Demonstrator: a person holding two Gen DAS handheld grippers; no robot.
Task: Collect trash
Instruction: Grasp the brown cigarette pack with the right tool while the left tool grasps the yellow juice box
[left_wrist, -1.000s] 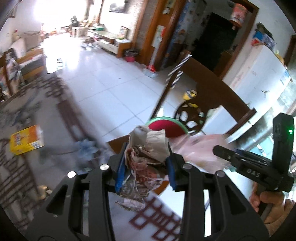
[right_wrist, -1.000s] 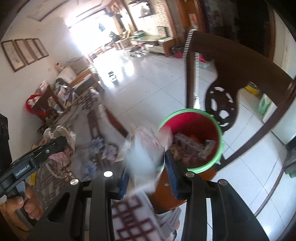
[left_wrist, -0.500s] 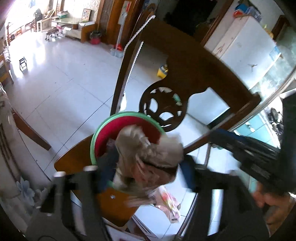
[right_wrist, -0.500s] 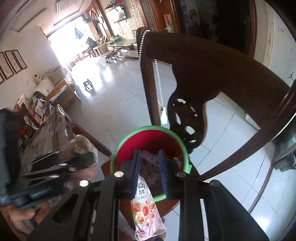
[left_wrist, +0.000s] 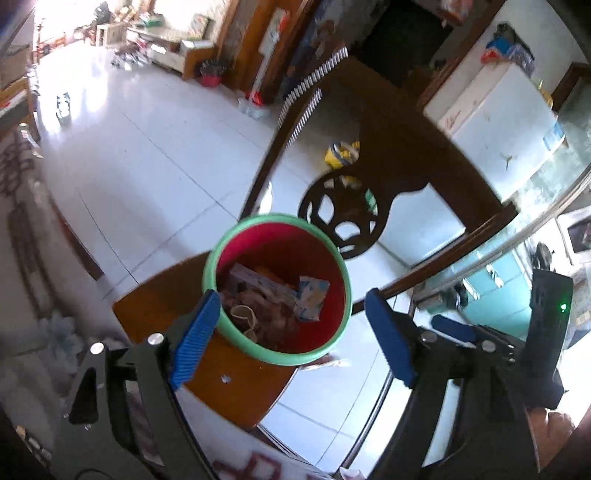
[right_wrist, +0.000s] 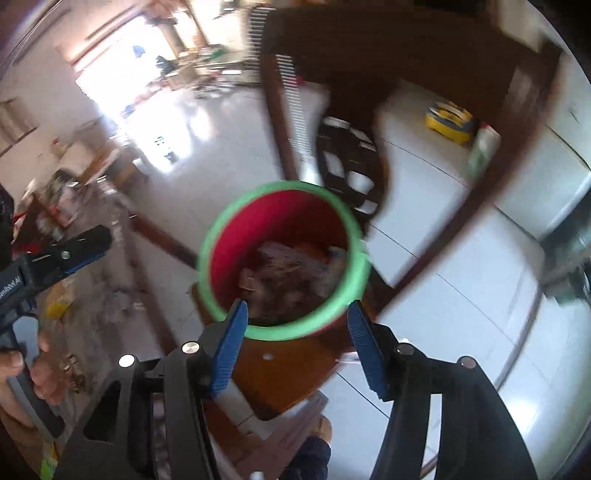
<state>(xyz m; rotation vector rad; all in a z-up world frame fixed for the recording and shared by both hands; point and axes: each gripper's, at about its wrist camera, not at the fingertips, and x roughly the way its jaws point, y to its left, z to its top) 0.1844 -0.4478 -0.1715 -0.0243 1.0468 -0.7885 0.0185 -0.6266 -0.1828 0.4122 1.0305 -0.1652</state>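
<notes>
A red bin with a green rim (left_wrist: 280, 218) (right_wrist: 284, 186) stands on a wooden chair seat (left_wrist: 155, 295) (right_wrist: 288, 373). Crumpled paper and small boxes (left_wrist: 266, 295) (right_wrist: 288, 273) lie inside it. My left gripper (left_wrist: 291, 339) hovers over the bin's near edge, its jaws opening, with nothing between the blue pads (left_wrist: 195, 339). My right gripper (right_wrist: 297, 347) hangs just above the near rim, jaws also opening and empty. Each gripper shows in the other's view: the right one (left_wrist: 443, 325) beside the bin, the left one (right_wrist: 85, 243) at the left, held by a hand (right_wrist: 22, 369).
The dark carved chair back (left_wrist: 406, 147) rises right behind the bin. A table with a patterned cloth (left_wrist: 22, 221) runs along the left. A white chest freezer (left_wrist: 491, 122) and a yellow item on the tiled floor (left_wrist: 341, 153) lie beyond the chair.
Both grippers came over the bin and lowered toward it. The left one let go of the crumpled paper wad and the right one of the snack wrapper; both now stand open and empty.
</notes>
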